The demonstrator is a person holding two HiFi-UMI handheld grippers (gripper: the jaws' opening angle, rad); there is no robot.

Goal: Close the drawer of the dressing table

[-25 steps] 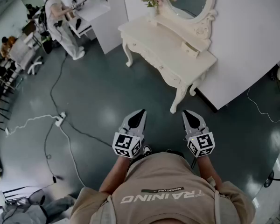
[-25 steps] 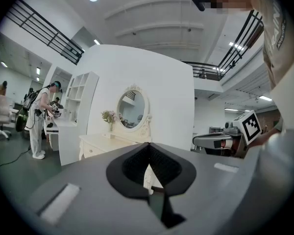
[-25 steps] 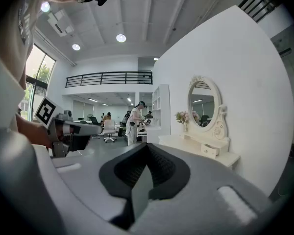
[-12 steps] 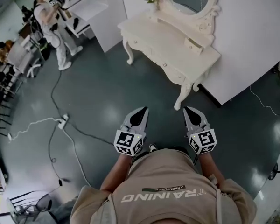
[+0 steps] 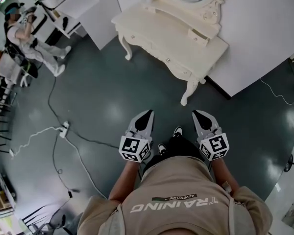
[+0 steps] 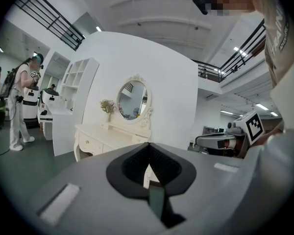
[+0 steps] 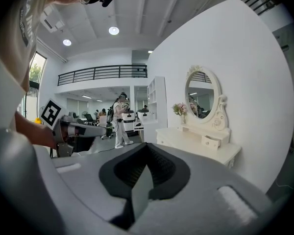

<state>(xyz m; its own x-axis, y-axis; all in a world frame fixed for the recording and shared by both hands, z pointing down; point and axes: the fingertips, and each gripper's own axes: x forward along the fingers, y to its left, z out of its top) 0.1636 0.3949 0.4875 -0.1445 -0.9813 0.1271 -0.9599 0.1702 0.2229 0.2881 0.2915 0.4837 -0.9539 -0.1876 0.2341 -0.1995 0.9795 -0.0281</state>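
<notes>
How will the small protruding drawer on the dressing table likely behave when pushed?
The small drawer looks rigid and light, so it probably slides in with a gentle push. The dressing table stands on slim legs yet looks bulky, likely staying put.

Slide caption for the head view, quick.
Shut, empty left claw and right claw face the dressing table; small drawer ajar.

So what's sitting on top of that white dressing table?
An oval mirror, pink flowers and a low shelf with a small drawer slightly open. The drawer's inside is hidden.
</notes>
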